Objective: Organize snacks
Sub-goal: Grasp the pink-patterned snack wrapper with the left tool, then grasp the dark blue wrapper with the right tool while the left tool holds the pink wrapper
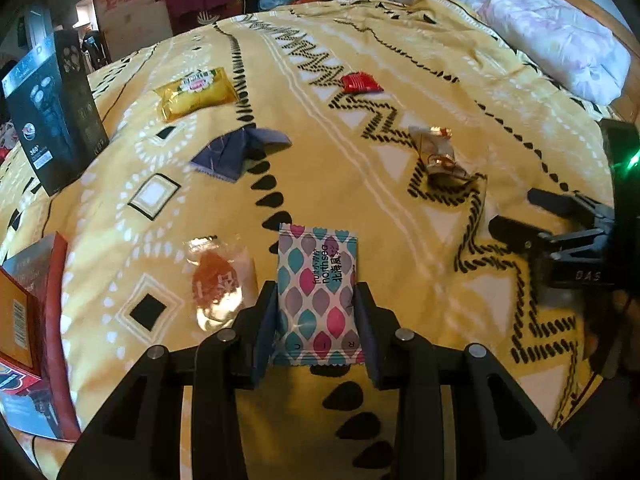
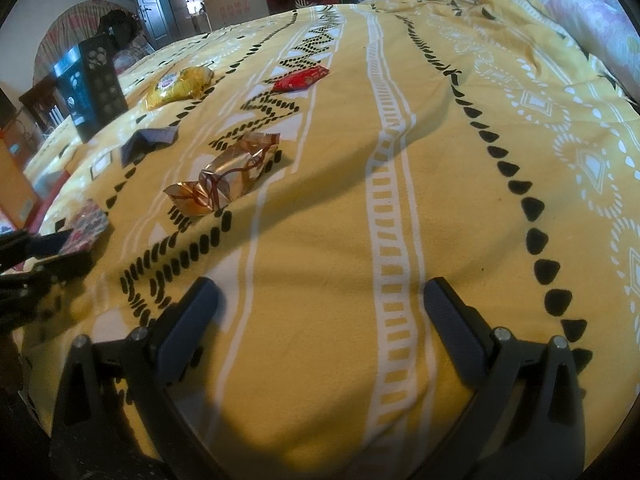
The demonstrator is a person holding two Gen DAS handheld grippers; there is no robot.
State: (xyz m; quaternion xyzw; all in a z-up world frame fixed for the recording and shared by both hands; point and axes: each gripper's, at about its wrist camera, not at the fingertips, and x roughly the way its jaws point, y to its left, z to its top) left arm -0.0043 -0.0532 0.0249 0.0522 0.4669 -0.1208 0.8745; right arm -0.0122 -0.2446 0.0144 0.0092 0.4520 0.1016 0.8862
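Note:
My left gripper (image 1: 316,312) is shut on a white snack packet with pink and teal leaf shapes (image 1: 318,280), held just above the yellow bedspread (image 1: 360,168). It also shows at the left edge of the right wrist view (image 2: 86,226). My right gripper (image 2: 320,300) is open and empty over the bedspread; it shows at the right of the left wrist view (image 1: 516,216). Loose snacks lie around: an orange clear packet (image 1: 218,280), a blue wrapper (image 1: 236,152), a yellow bag (image 1: 196,92), a red packet (image 1: 360,82) and a gold-clear wrapper (image 2: 224,176).
A black box (image 1: 52,108) stands upright at the far left. An orange and red box (image 1: 28,308) sits at the near left edge. A white and pink quilt (image 1: 540,28) is piled at the back right. Clothes and cardboard boxes lie beyond the bed.

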